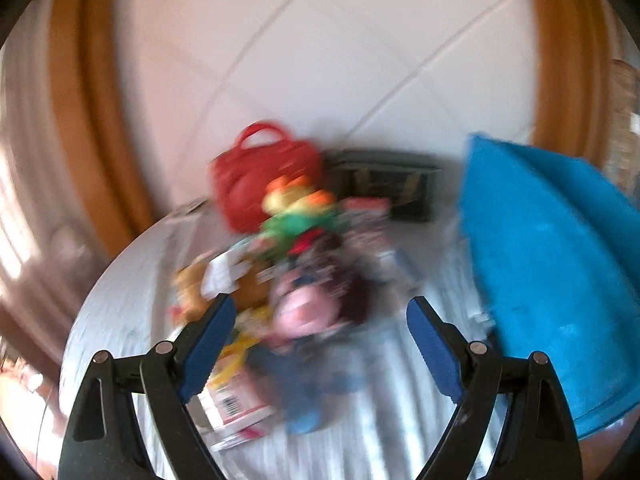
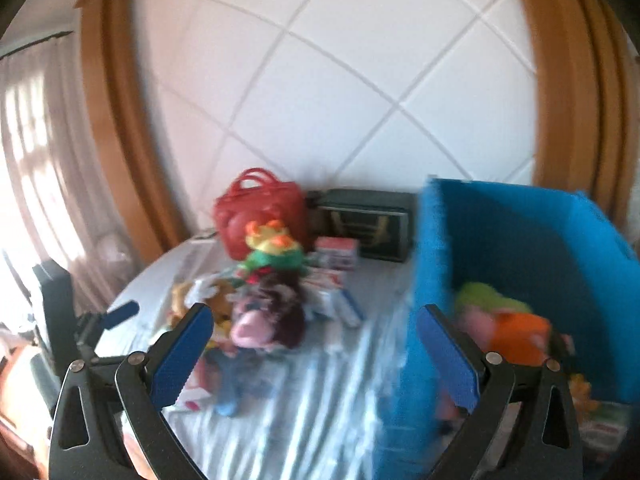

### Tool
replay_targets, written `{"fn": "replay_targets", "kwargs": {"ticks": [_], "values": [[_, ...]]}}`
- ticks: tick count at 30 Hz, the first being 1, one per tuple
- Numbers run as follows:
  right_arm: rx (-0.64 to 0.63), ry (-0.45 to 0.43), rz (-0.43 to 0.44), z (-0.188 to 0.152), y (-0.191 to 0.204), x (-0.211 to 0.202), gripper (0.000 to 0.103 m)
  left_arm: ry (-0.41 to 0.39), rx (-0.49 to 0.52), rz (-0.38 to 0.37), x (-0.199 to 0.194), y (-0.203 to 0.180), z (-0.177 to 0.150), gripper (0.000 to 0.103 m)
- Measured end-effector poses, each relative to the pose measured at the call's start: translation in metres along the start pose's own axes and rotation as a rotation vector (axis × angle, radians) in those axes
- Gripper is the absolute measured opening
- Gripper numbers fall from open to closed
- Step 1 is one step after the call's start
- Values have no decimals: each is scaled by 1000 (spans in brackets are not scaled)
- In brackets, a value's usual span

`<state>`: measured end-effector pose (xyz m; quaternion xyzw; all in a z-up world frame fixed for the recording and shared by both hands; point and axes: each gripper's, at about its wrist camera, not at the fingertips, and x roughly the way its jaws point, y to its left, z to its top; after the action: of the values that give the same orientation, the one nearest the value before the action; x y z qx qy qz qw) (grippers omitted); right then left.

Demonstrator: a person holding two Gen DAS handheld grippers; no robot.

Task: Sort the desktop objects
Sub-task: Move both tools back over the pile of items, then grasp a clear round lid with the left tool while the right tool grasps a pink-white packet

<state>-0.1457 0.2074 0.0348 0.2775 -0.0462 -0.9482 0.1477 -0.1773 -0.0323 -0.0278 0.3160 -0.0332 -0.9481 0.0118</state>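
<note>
Both hand-held grippers hang wide open and grasp nothing. In the left wrist view, the left gripper [image 1: 322, 312] spreads its blue textured pads across the lower frame, framing a motion-smeared heap of toys [image 1: 296, 280] at centre on the white tabletop [image 1: 120, 312]; whether the pads touch the heap cannot be told through the blur. A boxed item with a barcode [image 1: 236, 408] lies just right of the left pad. Behind the heap, a red handbag [image 1: 264, 176] with looped handles stands upper centre, a dark rectangular case [image 1: 384, 184] beside it, and a blue fabric bin [image 1: 560, 272] fills the right edge, cut off by the frame.

In the right wrist view, the right gripper [image 2: 314, 322] is likewise released, its left pad before the toys and its right pad before the bin. A brown-haired plush [image 2: 268, 316] with a pink face sits centre-left, a green and orange plush [image 2: 276, 252] behind it. The bin's open interior at right holds blurred soft toys [image 2: 508, 320], green, pink and orange.
</note>
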Motion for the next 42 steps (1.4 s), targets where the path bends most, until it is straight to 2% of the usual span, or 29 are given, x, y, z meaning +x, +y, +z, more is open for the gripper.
{"fn": "replay_targets", "kwargs": {"ticks": [6,12,15,20,24,27,28,29,30,31,32,35,42], "values": [[-38,76,69,-15,59,70,103,110,-90,121,40,94,-51,88],[-57,216,80,-50,87,145,103,254,-229,202,87,168,-110,88],[-60,294,75,-72,94,179,103,315,-294,225,113,190,-135,88],[-82,405,54,-102,101,216,103,366,-353,191,147,204,-160,88],[-88,464,40,-118,108,237,103,432,-334,236,173,205,-176,88],[-111,493,40,-128,117,250,103,451,-342,232,181,212,-188,87],[-121,501,41,-131,122,254,103,455,-348,226,182,214,-191,78],[-133,509,42,-135,127,258,103,462,-349,219,184,215,-193,60],[-147,519,46,-139,134,264,103,476,-347,203,186,216,-196,54],[-162,531,52,-144,142,271,103,483,-352,177,188,216,-198,37],[-175,543,61,-148,149,276,103,485,-354,163,187,216,-199,29],[-222,591,103,-166,176,294,103,460,-307,190,179,214,-197,14],[-332,697,190,-211,240,331,103,404,-291,162,152,219,-192,7]]}}
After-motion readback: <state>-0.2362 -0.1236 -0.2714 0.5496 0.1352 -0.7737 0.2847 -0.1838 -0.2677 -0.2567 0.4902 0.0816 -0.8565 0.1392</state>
